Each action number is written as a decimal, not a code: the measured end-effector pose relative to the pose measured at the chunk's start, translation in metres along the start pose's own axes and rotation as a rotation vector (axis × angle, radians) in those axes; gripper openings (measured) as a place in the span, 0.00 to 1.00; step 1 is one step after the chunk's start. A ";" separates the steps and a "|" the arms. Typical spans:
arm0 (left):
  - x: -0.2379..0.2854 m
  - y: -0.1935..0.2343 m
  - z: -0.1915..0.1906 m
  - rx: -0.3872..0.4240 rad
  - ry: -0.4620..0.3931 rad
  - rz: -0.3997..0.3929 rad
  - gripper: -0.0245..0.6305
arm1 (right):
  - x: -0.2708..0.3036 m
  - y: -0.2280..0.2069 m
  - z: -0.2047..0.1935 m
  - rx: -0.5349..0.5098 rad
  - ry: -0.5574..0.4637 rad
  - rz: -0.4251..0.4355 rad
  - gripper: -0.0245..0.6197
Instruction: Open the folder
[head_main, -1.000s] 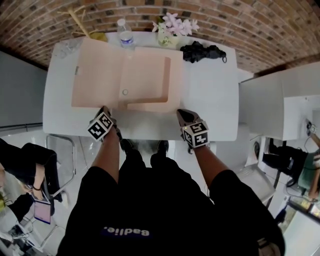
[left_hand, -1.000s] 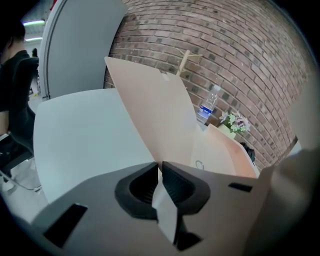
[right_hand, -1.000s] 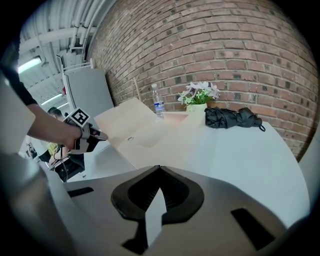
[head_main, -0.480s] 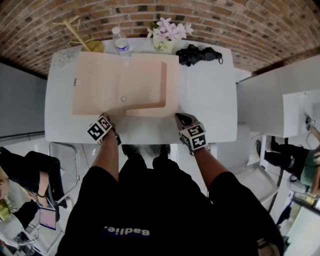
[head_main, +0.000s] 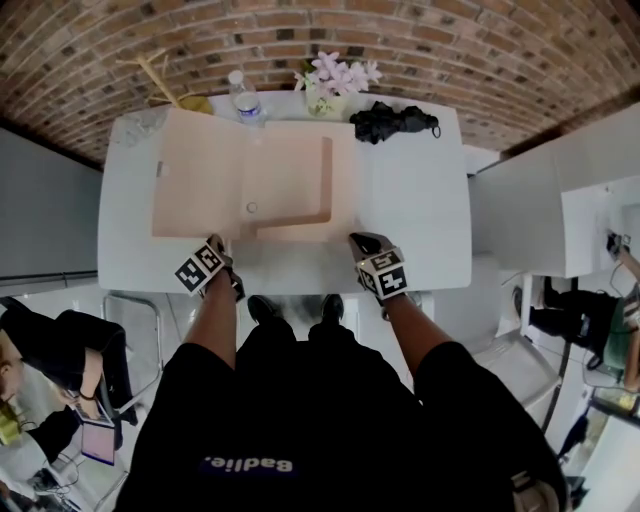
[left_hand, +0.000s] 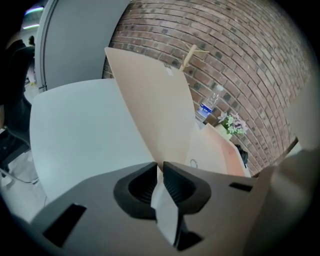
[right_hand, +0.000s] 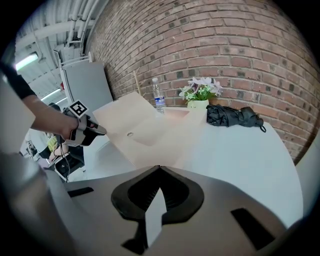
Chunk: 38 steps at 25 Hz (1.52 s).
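And here we are with the folder (head_main: 250, 180) lying spread open on the white table (head_main: 420, 200), filling the table's left and middle. Its cover (head_main: 195, 175) is swung out toward the table's left side, and the pocket half (head_main: 300, 175) sits at the table's centre.

Our left gripper (head_main: 214, 243) is at the table's near edge, right at the cover's near rim. Its jaws have just been easing apart and now stand a thin slit wide, with the cover's edge running into the mouth of that slit. We judge the pads have let the card go rather than pinching it.

Our right gripper (head_main: 363, 242) is also at the table's near edge, just off the pocket half's corner, clenched on nothing.

The opening looks done, so the danger now is in the exit. If we draw the left gripper back while that rim is caught in the slit, the whole folder slides toward the table's near edge. A springy cover could also flop back shut once it's free.

At the table's far edge, the water bottle (head_main: 246, 98) stands tight against the folder, with the flowers (head_main: 335, 80) and a black umbrella (head_main: 395, 120) close by. Any shove that way could tip the bottle.
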<state>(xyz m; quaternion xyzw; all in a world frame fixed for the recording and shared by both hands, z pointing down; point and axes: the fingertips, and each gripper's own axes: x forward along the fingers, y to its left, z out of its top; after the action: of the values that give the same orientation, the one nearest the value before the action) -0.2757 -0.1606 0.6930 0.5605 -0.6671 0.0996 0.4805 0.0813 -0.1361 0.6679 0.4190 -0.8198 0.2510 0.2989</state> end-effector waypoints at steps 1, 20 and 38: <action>-0.002 -0.003 0.001 0.008 0.001 -0.009 0.10 | 0.000 0.000 0.000 -0.003 0.006 -0.001 0.08; -0.035 -0.060 -0.002 0.039 0.018 -0.196 0.09 | -0.016 -0.001 0.024 -0.036 -0.053 -0.015 0.08; -0.055 -0.099 -0.025 0.122 0.080 -0.316 0.11 | -0.051 0.011 0.037 -0.055 -0.108 -0.002 0.08</action>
<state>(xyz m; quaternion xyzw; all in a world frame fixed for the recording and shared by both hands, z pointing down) -0.1843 -0.1428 0.6239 0.6823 -0.5435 0.0855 0.4814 0.0857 -0.1274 0.6043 0.4245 -0.8408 0.2051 0.2660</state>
